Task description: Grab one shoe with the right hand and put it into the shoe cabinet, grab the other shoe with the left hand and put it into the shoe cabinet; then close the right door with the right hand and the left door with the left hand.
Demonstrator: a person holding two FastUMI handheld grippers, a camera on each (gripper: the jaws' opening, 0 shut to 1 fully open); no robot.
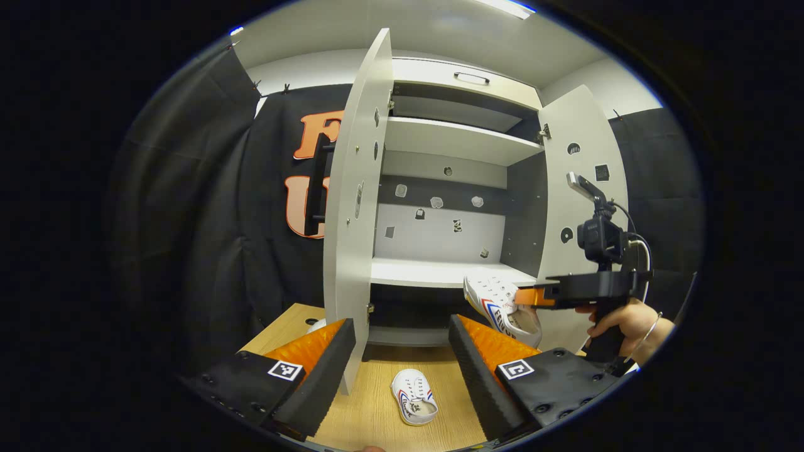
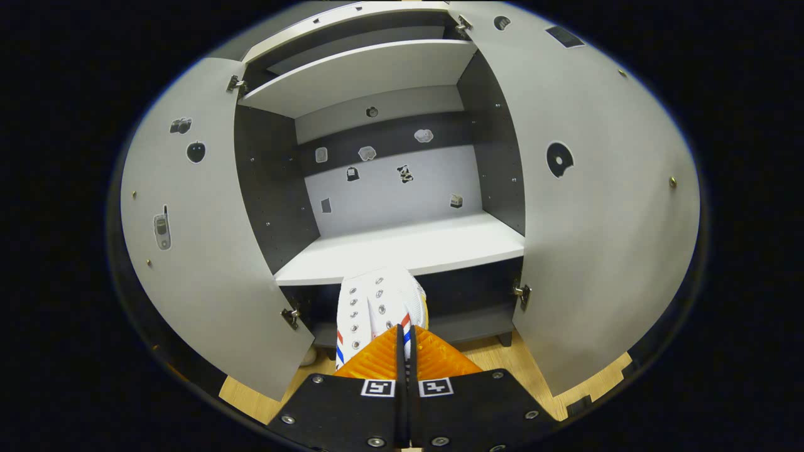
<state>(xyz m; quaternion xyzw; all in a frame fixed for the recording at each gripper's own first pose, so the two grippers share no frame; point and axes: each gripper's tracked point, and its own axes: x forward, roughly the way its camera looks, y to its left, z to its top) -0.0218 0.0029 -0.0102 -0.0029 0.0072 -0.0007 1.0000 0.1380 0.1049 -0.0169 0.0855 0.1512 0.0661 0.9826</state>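
The white shoe cabinet (image 1: 440, 141) stands with both doors swung open. A white shoe (image 1: 413, 395) with red and blue stripes lies on the wooden surface, below and between the fingers of my open left gripper (image 1: 402, 323). To the right, a hand (image 1: 619, 326) holds my right gripper (image 1: 522, 296), shut on the other white shoe (image 1: 496, 301) at the front edge of the middle shelf (image 1: 433, 273). In the right gripper view, my right gripper (image 2: 402, 331) pinches that shoe (image 2: 377, 298) by its heel end, toe pointing at the shelf (image 2: 408, 248).
The left door (image 1: 352, 207) stands edge-on just ahead of my left gripper's left finger. The right door (image 1: 584, 157) is behind the right gripper. Both doors (image 2: 201, 238) (image 2: 597, 207) flank the opening. An upper shelf (image 2: 358, 75) sits above. Small stickers dot the back panel (image 2: 389, 188).
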